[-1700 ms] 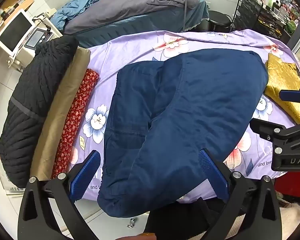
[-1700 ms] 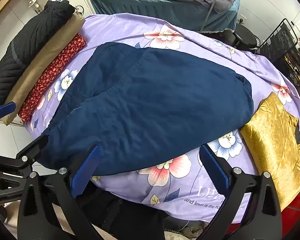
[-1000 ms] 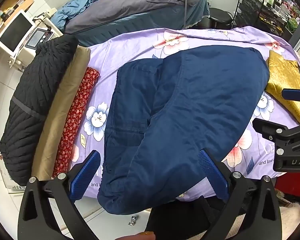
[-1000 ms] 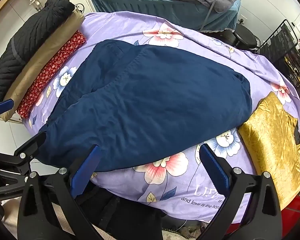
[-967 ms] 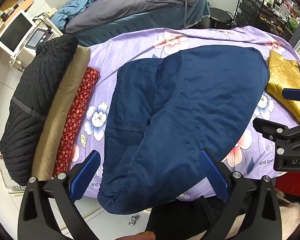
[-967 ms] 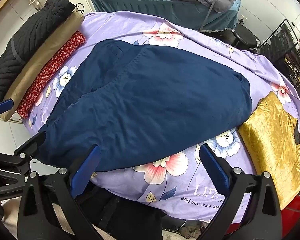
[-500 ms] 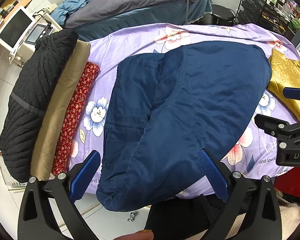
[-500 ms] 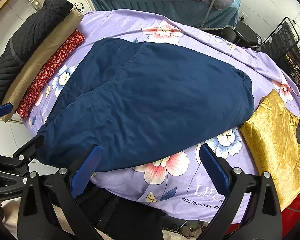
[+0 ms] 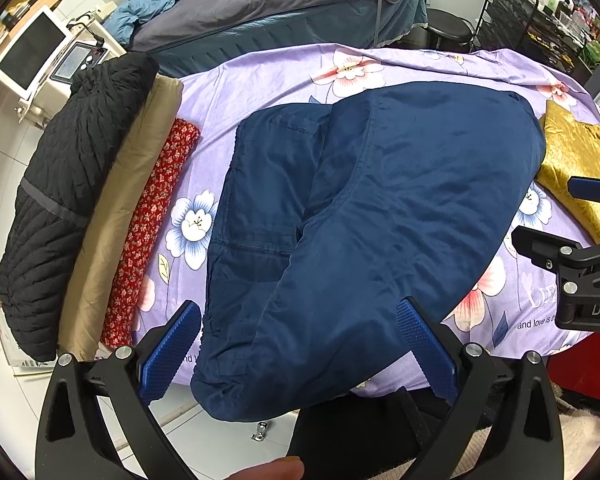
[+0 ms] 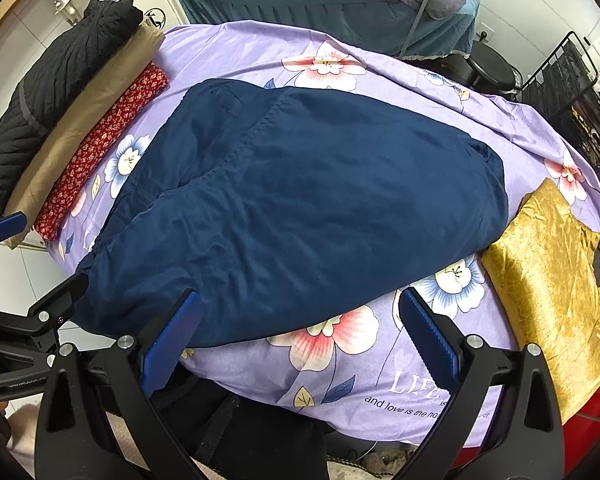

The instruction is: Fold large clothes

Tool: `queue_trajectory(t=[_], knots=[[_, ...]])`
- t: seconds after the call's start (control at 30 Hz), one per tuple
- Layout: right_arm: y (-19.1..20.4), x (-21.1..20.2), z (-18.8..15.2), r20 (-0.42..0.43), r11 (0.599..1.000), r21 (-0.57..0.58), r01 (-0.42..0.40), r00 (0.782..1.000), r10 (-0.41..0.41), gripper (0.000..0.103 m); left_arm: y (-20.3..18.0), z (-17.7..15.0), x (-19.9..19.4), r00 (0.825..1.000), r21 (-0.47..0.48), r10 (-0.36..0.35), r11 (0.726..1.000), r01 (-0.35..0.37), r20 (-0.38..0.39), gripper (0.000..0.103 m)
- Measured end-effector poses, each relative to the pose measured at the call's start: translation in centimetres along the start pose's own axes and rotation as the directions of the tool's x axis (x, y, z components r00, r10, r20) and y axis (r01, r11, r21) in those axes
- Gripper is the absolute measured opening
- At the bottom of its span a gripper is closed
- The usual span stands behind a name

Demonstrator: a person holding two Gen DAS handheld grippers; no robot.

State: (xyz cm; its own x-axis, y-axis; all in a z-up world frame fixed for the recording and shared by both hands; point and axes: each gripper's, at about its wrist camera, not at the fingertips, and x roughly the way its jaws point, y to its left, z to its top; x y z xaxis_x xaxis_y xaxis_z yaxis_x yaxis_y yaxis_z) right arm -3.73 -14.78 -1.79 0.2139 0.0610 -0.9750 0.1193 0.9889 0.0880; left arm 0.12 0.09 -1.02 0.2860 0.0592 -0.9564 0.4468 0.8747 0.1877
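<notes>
Navy garment (image 9: 380,216), looks like trousers, lies on the floral purple sheet (image 9: 268,76) covering the desk, already doubled over once: upper layer overlaps the lower, stitched seam and pocket panel showing on the exposed part. Its near end droops over the desk's front edge. Judged step: between folds, one fold done, next fold not begun.

Left claw (image 9: 298,354) hangs over that drooping near end, jaws wide, gripping nothing. Right claw (image 10: 300,340) sits over the garment's near long edge and bare sheet, jaws also wide, empty. Next move probably calls for both claws to drop onto the overhanging end, pinch both layers together and carry them across toward the far end; fabric is limp, so a pinch on one layer alone would likely let the layers slide apart.

Surface: left of the navy garment, three folded items side by side along the desk edge: black quilted coat (image 9: 72,184), tan cloth (image 9: 120,216), red floral cloth (image 9: 152,232). Right of it, gold crinkled garment (image 10: 548,276), touching or nearly so.

Room: beyond the navy garment, a bed with grey-blue cover (image 9: 268,0), black stool (image 9: 448,30), wire rack (image 9: 520,8), a monitor (image 9: 28,56) far left, white tile floor.
</notes>
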Motion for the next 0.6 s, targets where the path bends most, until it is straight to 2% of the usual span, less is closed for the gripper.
queue_trajectory(t=[0.6], knots=[[0.2, 0.27, -0.34, -0.003, 1.0, 0.002, 0.004, 1.0, -0.004, 0.097, 0.01, -0.29, 0.27, 1.0, 0.012, 0.009, 1.0, -0.009, -0.004, 0.096]])
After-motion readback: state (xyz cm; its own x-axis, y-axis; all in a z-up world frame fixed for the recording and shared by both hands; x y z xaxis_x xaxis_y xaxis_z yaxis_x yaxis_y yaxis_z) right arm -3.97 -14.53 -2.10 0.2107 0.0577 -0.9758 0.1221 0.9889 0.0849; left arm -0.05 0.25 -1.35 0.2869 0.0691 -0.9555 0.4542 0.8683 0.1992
